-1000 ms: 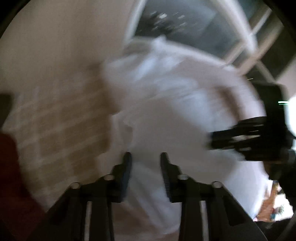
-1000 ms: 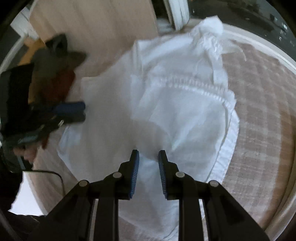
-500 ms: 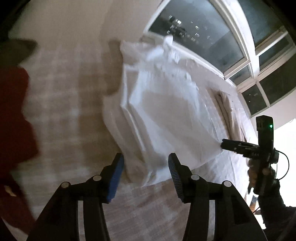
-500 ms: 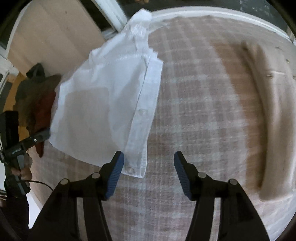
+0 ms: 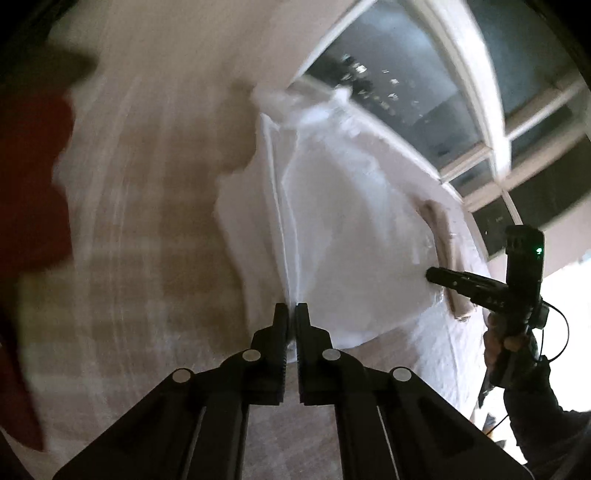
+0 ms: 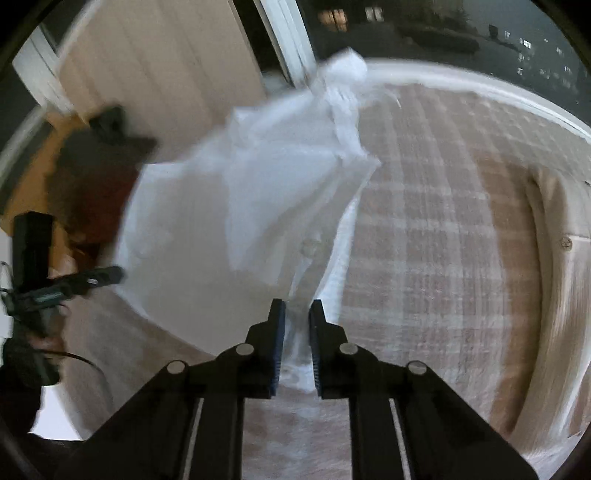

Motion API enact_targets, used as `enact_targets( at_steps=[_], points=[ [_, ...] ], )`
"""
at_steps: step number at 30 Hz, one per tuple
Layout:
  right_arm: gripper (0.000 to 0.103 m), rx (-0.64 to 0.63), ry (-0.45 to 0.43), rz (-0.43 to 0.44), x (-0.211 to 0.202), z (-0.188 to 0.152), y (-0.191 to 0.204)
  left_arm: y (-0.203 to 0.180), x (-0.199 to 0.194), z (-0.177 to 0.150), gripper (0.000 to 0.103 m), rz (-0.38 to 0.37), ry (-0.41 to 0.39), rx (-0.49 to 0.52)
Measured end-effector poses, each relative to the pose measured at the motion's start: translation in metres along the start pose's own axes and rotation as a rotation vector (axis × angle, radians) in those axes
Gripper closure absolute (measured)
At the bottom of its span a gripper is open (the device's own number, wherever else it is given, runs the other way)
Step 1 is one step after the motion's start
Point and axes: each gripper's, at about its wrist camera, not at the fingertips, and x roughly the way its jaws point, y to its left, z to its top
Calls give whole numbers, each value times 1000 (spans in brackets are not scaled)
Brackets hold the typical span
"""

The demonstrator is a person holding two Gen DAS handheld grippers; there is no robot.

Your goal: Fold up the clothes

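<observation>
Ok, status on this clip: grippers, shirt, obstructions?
Left gripper shut on white shirt. Right gripper shut on its near edge. Beige garment alongside, apart.

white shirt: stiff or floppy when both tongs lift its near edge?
Likely floppy: the thin white button-up shirt bunches and drapes between the left tongs and right tongs, holding no shape. Probably light, since light shows through the fabric. Slip seems unlikely, as the hem is pinched in both, though motion blur limits certainty.

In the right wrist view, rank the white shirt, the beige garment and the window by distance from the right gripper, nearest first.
1. White shirt: its edge is pinched in the right gripper, cloth spreading ahead and left.
2. Beige garment: lying on the checked bedcover, far right.
3. Window: beyond the bed's far edge, top.
</observation>
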Motion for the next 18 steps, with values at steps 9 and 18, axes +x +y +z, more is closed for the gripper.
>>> enact_targets(
  at_steps=[9,18],
  points=[
    [49,52,48,7,-17,-11,-8,8,13,2,99,-10,51,-35],
    [93,17,132,212,-44,-7,-1,10,-2,9,101,-64,104,-47]
  ],
)
